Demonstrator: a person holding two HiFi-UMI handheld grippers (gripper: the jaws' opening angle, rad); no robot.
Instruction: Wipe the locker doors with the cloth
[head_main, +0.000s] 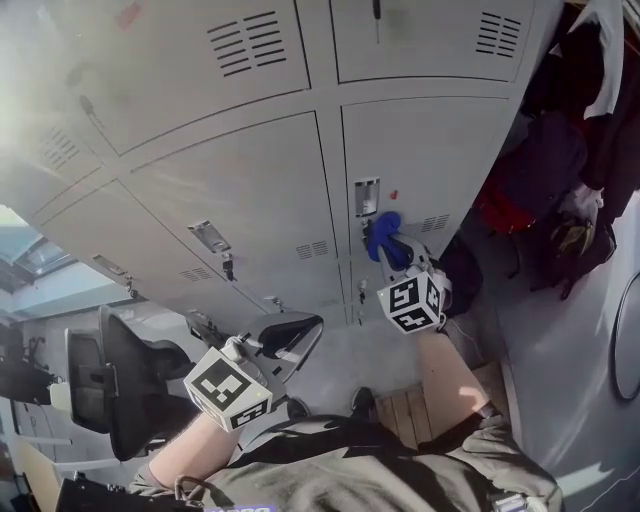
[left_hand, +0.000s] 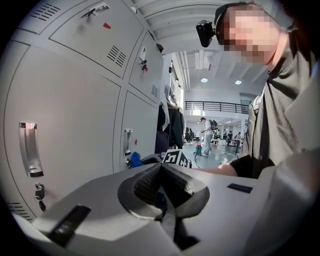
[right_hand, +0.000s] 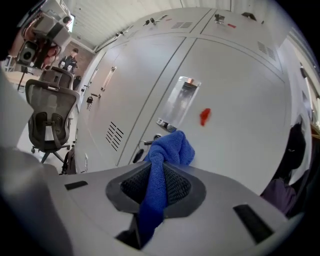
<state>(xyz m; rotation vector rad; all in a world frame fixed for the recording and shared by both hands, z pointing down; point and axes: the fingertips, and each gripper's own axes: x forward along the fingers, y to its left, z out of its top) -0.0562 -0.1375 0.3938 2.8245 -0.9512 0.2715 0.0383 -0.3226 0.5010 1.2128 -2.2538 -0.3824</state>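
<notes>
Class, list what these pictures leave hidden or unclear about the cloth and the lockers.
Whether the cloth touches the locker door: hidden behind the cloth itself, head and right gripper views.
What the red mark is: too small, right gripper view.
The top lockers: cut by the head view's upper edge.
The far-left doors: washed out by glare, head view.

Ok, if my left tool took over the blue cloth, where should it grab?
Probably the bunched end of the blue cloth poking out ahead of the right tool, coming from the left: that wad is free, the middle is pinched between the jaws.
</notes>
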